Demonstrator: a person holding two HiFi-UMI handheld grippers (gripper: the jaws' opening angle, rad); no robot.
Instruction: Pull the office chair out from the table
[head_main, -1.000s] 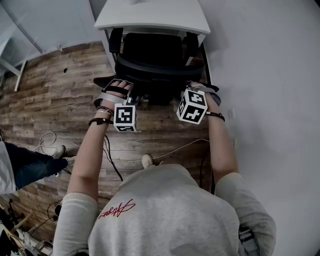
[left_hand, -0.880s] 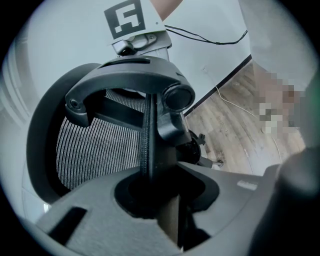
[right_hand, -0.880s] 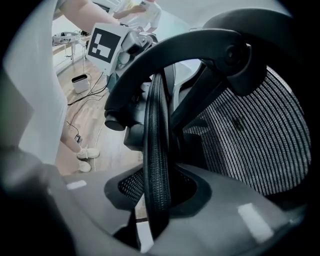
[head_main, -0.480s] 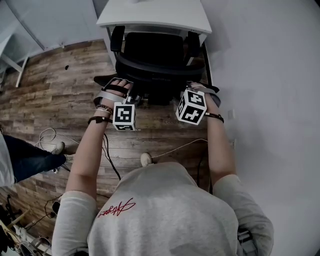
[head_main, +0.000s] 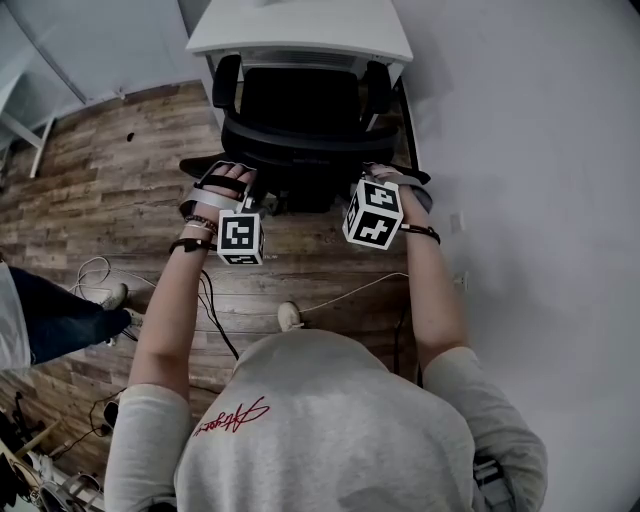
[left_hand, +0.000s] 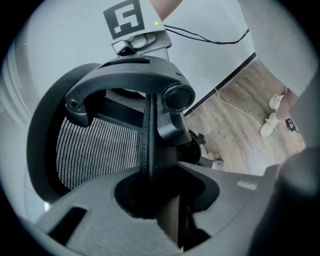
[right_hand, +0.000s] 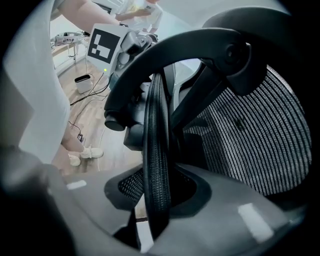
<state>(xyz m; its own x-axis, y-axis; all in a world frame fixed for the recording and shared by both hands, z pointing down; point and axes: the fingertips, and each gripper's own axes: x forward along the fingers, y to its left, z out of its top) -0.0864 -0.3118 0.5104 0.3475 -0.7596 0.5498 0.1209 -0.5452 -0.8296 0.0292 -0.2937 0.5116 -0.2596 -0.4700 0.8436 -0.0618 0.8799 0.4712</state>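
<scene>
The black office chair (head_main: 300, 110) stands with its seat tucked under the white table (head_main: 300, 25), its mesh back towards me. My left gripper (head_main: 258, 195) grips the top rim of the backrest at its left. My right gripper (head_main: 362, 183) grips the same rim at its right. In the left gripper view, the left gripper (left_hand: 152, 185) is shut on the thin backrest rim (left_hand: 149, 130), beside the mesh (left_hand: 95, 145). In the right gripper view, the right gripper (right_hand: 157, 200) is likewise shut on the woven rim (right_hand: 156, 150).
A white wall (head_main: 540, 150) runs close along the chair's right side. Cables (head_main: 215, 310) trail over the wooden floor (head_main: 100, 200) near my shoe (head_main: 290, 317). Another person's leg (head_main: 50, 320) is at the left edge. A chair base leg (head_main: 200, 162) sticks out left.
Both grippers and the backrest have shifted slightly away from the table edge, and a little more of the armrests shows. The other person's leg has drawn back to the left.
</scene>
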